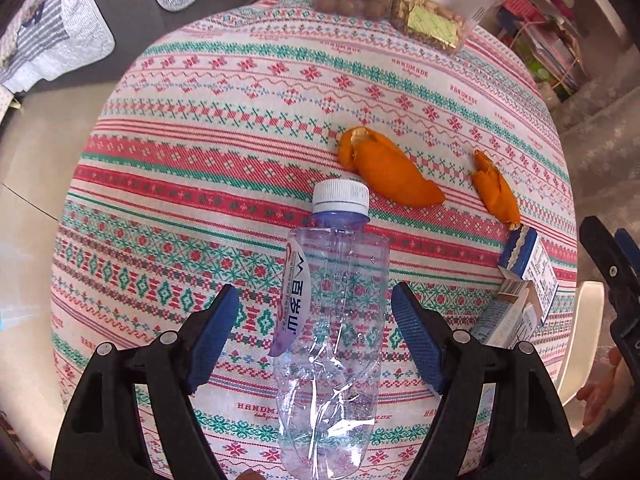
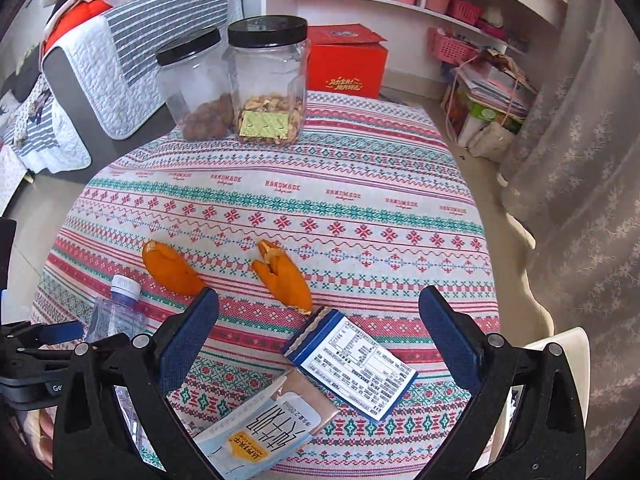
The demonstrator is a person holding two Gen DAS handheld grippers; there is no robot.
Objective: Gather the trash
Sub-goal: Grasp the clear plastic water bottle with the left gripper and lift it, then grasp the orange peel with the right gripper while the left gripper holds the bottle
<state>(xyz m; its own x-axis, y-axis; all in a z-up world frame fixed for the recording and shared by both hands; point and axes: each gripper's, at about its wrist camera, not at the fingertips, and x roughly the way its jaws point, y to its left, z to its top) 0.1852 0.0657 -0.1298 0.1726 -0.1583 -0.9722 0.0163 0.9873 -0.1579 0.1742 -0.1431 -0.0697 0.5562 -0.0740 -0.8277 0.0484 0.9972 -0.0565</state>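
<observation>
A crushed clear plastic bottle [image 1: 332,320] with a white cap lies on the patterned tablecloth [image 1: 208,128], between the fingers of my open left gripper [image 1: 316,320], which straddles it without touching. Two orange peels [image 1: 384,168] [image 1: 496,188] lie beyond it. A flattened blue-and-white milk carton [image 2: 352,364] lies below my open right gripper [image 2: 320,320], with its other part [image 2: 264,432] nearer me. The peels [image 2: 172,268] [image 2: 284,276] and the bottle [image 2: 116,312] also show in the right wrist view. The carton shows at the right in the left wrist view [image 1: 524,276].
Two clear jars with black lids, holding nuts [image 2: 272,88] [image 2: 196,88], stand at the table's far edge. A sofa with quilted covers [image 2: 100,72] is at the left. A red box [image 2: 348,60], shelves and baskets are behind. A curtain [image 2: 580,200] hangs at the right.
</observation>
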